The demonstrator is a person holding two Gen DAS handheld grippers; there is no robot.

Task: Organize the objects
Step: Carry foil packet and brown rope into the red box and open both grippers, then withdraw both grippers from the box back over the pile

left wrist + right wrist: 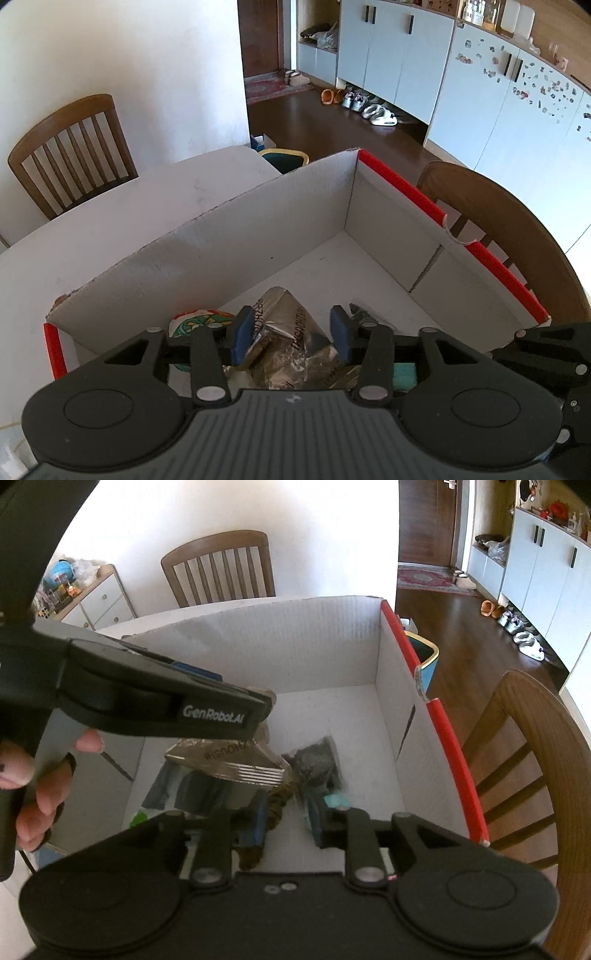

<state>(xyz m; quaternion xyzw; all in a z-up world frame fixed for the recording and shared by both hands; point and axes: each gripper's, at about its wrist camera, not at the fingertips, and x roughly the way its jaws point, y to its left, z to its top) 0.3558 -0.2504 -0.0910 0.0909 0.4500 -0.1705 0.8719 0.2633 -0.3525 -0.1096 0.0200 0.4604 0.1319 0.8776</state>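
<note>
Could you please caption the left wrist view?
Left gripper open above a crinkled silver foil packet inside the white red-edged cardboard box.

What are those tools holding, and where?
Nothing seems gripped. A silver packet lies inside the open left tool, a brown bundle inside the open right tool.

The left gripper point(291, 334) hangs with jaws apart over a silver packet point(291, 343) inside the white cardboard box point(258, 236).
</note>
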